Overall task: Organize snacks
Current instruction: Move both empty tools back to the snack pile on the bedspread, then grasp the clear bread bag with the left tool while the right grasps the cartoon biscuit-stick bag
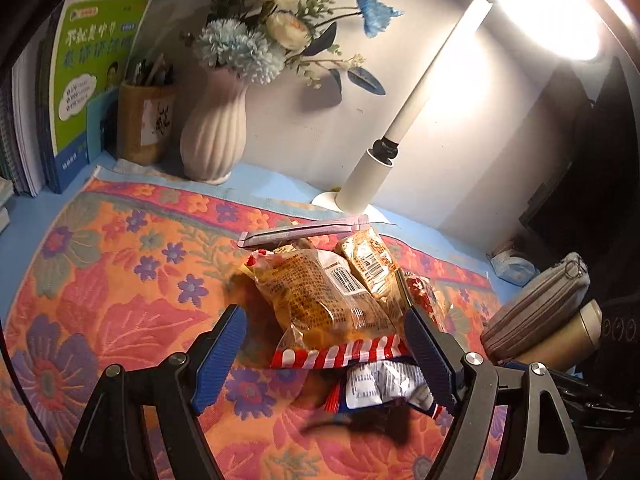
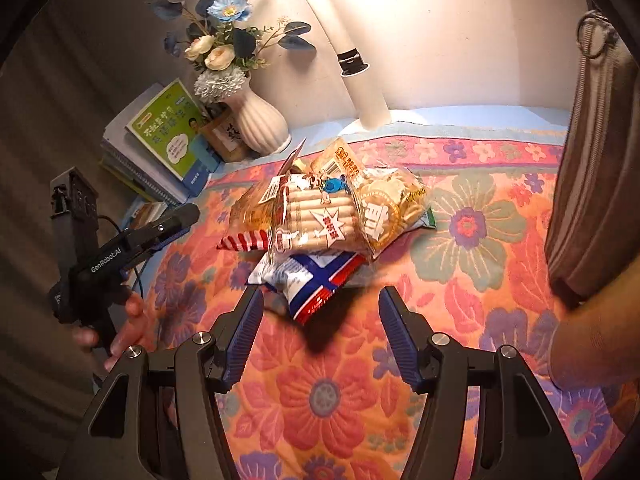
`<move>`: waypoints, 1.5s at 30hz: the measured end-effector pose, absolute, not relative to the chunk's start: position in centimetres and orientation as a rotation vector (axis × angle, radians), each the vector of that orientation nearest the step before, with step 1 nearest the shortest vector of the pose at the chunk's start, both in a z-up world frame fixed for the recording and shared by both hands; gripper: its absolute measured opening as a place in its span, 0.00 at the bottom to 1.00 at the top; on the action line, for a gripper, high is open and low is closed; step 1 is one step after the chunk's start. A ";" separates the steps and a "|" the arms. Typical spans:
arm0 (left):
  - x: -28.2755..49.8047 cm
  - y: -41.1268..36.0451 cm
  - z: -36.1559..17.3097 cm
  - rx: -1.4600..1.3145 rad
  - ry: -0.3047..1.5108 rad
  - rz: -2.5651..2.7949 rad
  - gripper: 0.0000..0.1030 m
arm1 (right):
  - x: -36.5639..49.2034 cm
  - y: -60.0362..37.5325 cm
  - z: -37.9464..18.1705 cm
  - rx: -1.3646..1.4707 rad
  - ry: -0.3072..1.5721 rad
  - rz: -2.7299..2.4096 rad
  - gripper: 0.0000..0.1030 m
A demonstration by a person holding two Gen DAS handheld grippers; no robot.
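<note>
A pile of snack packets lies on the flowered cloth (image 2: 328, 392). On top is a clear bag of biscuit sticks (image 2: 316, 216) with a red-and-white striped end (image 1: 340, 354); beside it a yellow cracker bag (image 2: 390, 206), under it a blue, white and red packet (image 2: 320, 280). In the left wrist view the top bag shows its printed back (image 1: 320, 296). My left gripper (image 1: 326, 350) is open, its pads on either side of the striped end, not touching. My right gripper (image 2: 320, 328) is open just in front of the blue packet. The left gripper also shows at the left of the right wrist view (image 2: 176, 216).
A ribbed white vase of flowers (image 1: 214, 132), a pen cup (image 1: 146, 120), stacked books (image 1: 88, 80) and a lit desk lamp (image 1: 400, 120) stand along the back wall. A grey zip pouch (image 1: 536, 308) and a gold cylinder (image 1: 568, 336) lie at the right.
</note>
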State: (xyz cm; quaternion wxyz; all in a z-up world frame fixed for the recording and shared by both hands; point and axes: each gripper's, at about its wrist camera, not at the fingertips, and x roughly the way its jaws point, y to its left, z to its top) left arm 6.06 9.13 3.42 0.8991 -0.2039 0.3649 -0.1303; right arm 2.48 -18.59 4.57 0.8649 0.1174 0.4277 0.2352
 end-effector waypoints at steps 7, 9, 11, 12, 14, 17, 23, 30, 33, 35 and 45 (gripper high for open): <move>9.2 8.2 0.5 -0.474 0.773 -0.264 0.77 | 6.4 -16.7 3.5 0.269 0.890 0.478 0.68; 9.6 8.2 -0.2 -0.492 0.785 -0.269 0.77 | 7.1 -16.3 3.3 0.282 0.876 0.482 0.75; 9.8 8.2 -0.6 -0.493 0.791 -0.262 0.77 | 7.6 -16.1 3.2 0.285 0.862 0.476 0.76; 9.8 8.2 -0.6 -0.485 0.790 -0.254 0.77 | 7.9 -15.9 3.1 0.279 0.854 0.468 0.76; 9.7 7.9 -0.7 -0.457 0.783 -0.229 0.77 | 8.5 -15.5 2.7 0.261 0.852 0.443 0.77; 9.7 7.5 -0.8 -0.431 0.777 -0.226 0.77 | 9.4 -15.0 1.9 0.251 0.865 0.440 0.77; 10.1 7.0 -1.3 -0.429 0.806 -0.247 0.71 | 9.9 -14.0 0.6 0.263 0.871 0.483 0.79; 9.8 7.8 -1.4 -0.442 0.796 -0.242 0.55 | 8.8 -12.4 0.4 0.133 0.830 0.477 0.71; 8.9 7.8 -0.9 -0.423 0.792 -0.233 0.54 | 8.1 -12.4 0.5 0.124 0.829 0.499 0.60; 7.9 8.0 -0.4 -0.435 0.791 -0.254 0.54 | 7.4 -12.9 0.6 0.131 0.833 0.504 0.55; -1.1 8.0 1.8 -0.379 0.720 -0.312 0.54 | 0.1 -17.2 1.3 0.138 0.866 0.575 0.55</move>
